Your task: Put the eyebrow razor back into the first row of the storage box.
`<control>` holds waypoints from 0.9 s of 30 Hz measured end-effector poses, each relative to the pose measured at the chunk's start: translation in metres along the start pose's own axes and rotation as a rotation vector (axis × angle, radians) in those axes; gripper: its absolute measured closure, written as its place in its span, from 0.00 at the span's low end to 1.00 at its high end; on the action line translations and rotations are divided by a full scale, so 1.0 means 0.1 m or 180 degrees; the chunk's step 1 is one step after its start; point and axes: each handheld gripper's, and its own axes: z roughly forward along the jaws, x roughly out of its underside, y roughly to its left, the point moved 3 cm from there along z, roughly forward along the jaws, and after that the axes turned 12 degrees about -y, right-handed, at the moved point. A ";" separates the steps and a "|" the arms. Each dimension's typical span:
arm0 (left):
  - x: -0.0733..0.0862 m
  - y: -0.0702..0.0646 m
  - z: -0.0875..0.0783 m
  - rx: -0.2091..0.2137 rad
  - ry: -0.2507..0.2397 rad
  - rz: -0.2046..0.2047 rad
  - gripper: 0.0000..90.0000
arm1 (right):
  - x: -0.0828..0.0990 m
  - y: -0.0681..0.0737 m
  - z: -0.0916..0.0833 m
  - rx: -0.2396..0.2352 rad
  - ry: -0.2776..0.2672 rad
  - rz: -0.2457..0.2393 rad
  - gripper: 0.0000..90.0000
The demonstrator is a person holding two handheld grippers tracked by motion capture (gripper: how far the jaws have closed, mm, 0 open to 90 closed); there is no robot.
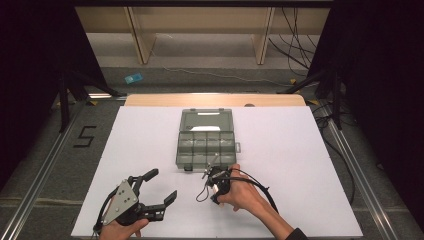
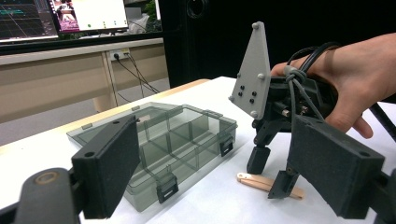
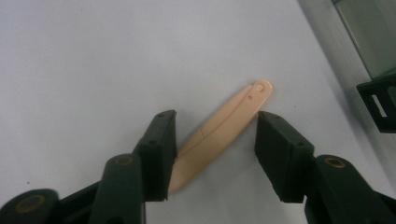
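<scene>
— Two jaws of my right gripper straddle the stick on the table, just in front of the box. They haven't clamped: one pad touches the stick's side, the other stands off it.

— And your left gripper?

— Spread wide, holding nothing, parked to the left.

— How do you plan to finish the grasp?

— I'd say the stick lies slanted across the gap, so I should turn the wrist until the pads face its long edges squarely, keep the tips low against the table, then close slowly so it doesn't skid or flip out.
</scene>
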 end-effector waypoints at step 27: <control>0.00 0.00 0.00 0.0004 0.0004 0.0005 0.18 | -0.04 -0.07 0.00 -0.0113 0.0146 -0.0454 0.82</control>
